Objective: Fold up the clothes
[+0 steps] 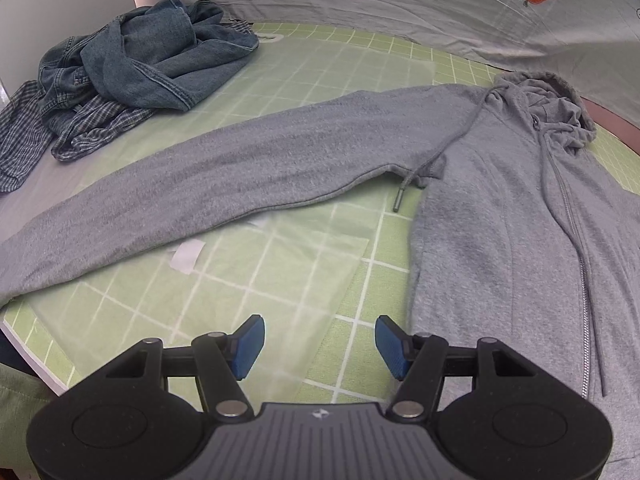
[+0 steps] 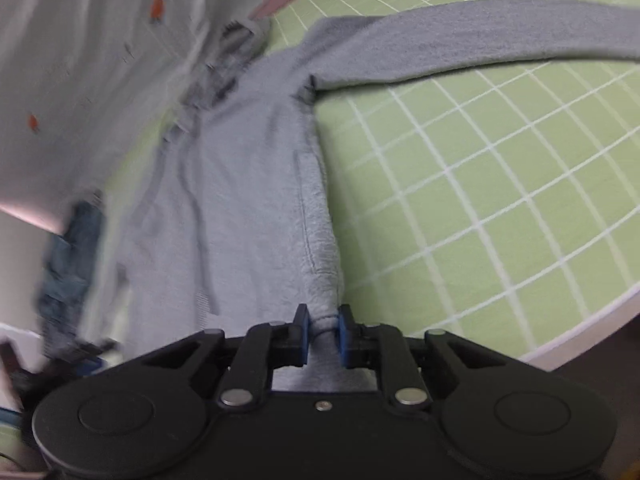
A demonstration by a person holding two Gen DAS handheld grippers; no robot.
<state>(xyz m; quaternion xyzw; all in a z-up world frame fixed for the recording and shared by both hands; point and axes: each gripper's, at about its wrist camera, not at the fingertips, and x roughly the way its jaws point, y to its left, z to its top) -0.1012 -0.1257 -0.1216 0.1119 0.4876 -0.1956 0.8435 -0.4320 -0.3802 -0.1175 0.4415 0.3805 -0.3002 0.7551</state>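
Grey hoodie point(image 1: 500, 208) spread face-up on the green gridded surface point(image 1: 280, 264), hem corner pinched in the right gripper point(image 2: 323, 330) for a likely fold, left gripper point(image 1: 320, 344) hovering fingers spread (sleeve stretched sideways).

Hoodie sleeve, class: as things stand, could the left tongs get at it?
Probably yes. The left tongs are open over bare green mat, and the grey hoodie's sleeve lies flat and uncovered just ahead. The denim pile sits beyond it, not between.
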